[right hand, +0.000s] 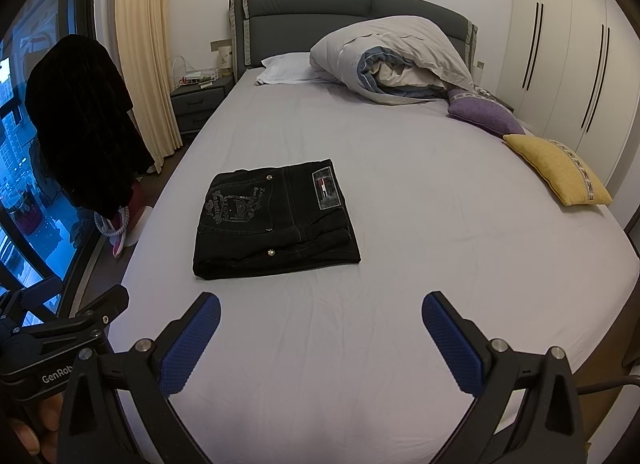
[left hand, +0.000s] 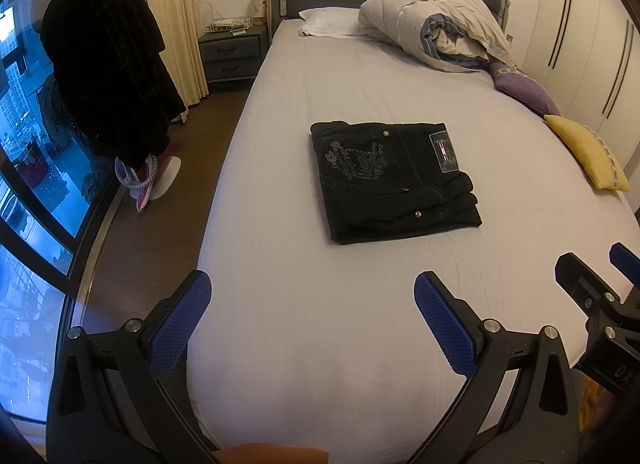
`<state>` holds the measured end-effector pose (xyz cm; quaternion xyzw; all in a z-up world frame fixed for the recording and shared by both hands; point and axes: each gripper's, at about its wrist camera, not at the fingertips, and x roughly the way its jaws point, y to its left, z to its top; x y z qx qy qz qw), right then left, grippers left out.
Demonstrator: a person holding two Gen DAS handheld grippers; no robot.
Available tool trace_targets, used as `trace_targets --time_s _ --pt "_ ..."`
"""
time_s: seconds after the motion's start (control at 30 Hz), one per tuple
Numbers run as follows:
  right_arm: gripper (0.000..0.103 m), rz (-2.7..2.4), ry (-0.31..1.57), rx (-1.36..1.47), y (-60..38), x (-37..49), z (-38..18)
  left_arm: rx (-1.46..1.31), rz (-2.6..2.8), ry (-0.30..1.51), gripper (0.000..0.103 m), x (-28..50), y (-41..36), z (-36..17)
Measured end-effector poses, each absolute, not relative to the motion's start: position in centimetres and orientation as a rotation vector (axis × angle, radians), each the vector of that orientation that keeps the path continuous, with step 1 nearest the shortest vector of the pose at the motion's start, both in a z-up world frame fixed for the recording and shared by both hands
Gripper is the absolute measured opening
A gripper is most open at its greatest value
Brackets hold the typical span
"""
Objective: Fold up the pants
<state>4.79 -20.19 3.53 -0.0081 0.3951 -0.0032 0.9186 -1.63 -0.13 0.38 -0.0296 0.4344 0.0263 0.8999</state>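
Black jeans (left hand: 394, 180) (right hand: 276, 220) lie folded into a neat rectangle in the middle of the bed, back pocket embroidery and a brand patch facing up. My left gripper (left hand: 312, 292) hangs open over the bed's near end, short of the jeans, with nothing between its blue pads. My right gripper (right hand: 320, 312) is open too, empty, just in front of the jeans. Each gripper also shows at the edge of the other's view: the right gripper (left hand: 592, 288) at the right, the left gripper (right hand: 60, 320) at the lower left.
The bed sheet (right hand: 440, 248) is pale grey. A rumpled duvet (right hand: 392, 64), a white pillow (right hand: 284, 68), a purple cushion (right hand: 480, 112) and a yellow cushion (right hand: 556, 168) lie toward the headboard and right edge. A nightstand (left hand: 232, 52), dark hanging garment (left hand: 108, 64) and window stand left.
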Motion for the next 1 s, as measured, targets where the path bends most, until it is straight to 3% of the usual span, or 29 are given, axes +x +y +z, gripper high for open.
trace_targets --time_s 1.0 --pt "0.103 -0.006 0.814 -0.016 -20.19 4.77 3.6 -0.056 0.04 0.905 0.103 -1.42 -0.18 -0.05"
